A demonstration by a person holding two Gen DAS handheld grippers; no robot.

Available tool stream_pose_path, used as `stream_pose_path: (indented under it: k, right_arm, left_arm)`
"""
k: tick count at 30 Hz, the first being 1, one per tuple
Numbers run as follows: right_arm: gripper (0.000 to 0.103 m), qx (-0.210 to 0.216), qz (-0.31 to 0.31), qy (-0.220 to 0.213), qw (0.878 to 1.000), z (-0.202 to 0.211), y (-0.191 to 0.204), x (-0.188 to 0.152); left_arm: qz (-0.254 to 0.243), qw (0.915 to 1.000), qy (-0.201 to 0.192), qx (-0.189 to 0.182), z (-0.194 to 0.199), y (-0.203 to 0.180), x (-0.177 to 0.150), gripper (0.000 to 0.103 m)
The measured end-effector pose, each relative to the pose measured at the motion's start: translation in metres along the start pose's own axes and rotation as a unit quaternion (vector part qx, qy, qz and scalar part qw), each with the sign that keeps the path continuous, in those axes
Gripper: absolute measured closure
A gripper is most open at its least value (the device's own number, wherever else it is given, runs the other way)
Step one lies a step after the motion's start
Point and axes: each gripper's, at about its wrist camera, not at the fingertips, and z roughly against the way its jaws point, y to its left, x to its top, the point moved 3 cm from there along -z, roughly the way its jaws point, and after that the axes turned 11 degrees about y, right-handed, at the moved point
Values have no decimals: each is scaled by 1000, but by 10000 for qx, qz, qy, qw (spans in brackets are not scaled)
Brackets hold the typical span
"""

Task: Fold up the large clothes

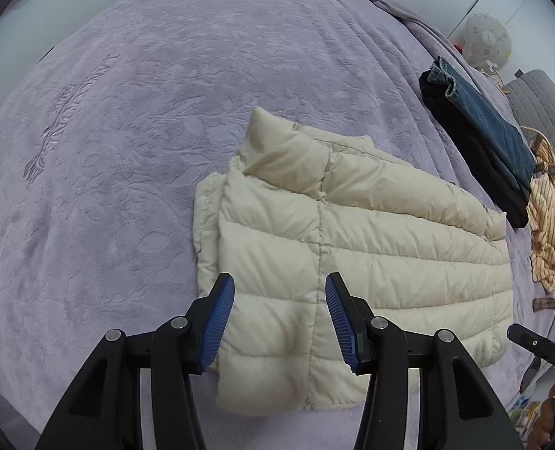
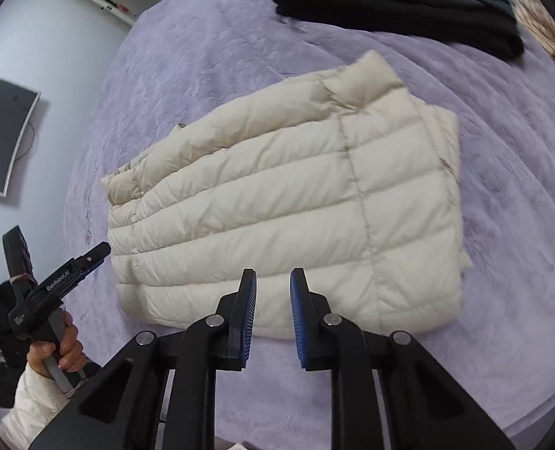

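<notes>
Both pairs of jaws stand parted with nothing between the blue pads: the left gripper (image 1: 279, 317) is spread wide above the near hem of the cream puffer jacket (image 1: 352, 247), and the right gripper (image 2: 273, 318) holds a narrower gap over the jacket's near edge, clear of the fabric. No earlier view is given, so only this released state can be told.

Folded into a rough rectangle, the jacket lies in the middle of the lilac bedspread (image 1: 127, 131), collar toward the far side. Well apart from it, at the far right of the left wrist view, folded jeans (image 1: 487, 120) rest on a black garment (image 1: 465, 142), and just beside these lies a crumpled striped cloth (image 1: 551, 225), cut off by the lens rim. Nothing lies between the grippers and the jacket.

In the right wrist view a hand (image 2: 63, 345) grips the left gripper's handle at the near left, with a white sleeve (image 2: 33, 405) below it. A dark screen (image 2: 3, 135) hangs on the wall at the left. A pale round object (image 1: 487, 37) beyond the bed is too small to identify.
</notes>
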Motion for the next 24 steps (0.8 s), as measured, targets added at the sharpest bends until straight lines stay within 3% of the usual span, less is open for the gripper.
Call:
stream_pose_path:
  k: [4, 8, 10, 17, 24]
  right_arm:
    - [84, -55, 557, 14, 9984, -24, 39, 24]
    - [84, -30, 754, 2, 9971, -52, 59, 46]
    - [84, -123, 758, 2, 9970, -68, 59, 58]
    - [88, -168, 568, 252, 9979, -127, 33, 77]
    - [89, -23, 649, 258, 9976, -141, 21, 77]
  left_arm:
    - [-207, 9997, 2, -88, -12, -25, 16, 51]
    - [-434, 9990, -15, 120, -35, -47, 30, 51]
    - [-356, 9990, 61, 256, -55, -46, 37, 51]
    - [-384, 9990, 121, 184, -102, -42, 47, 51]
    - [-460, 9988, 34, 139, -115, -43, 46, 51]
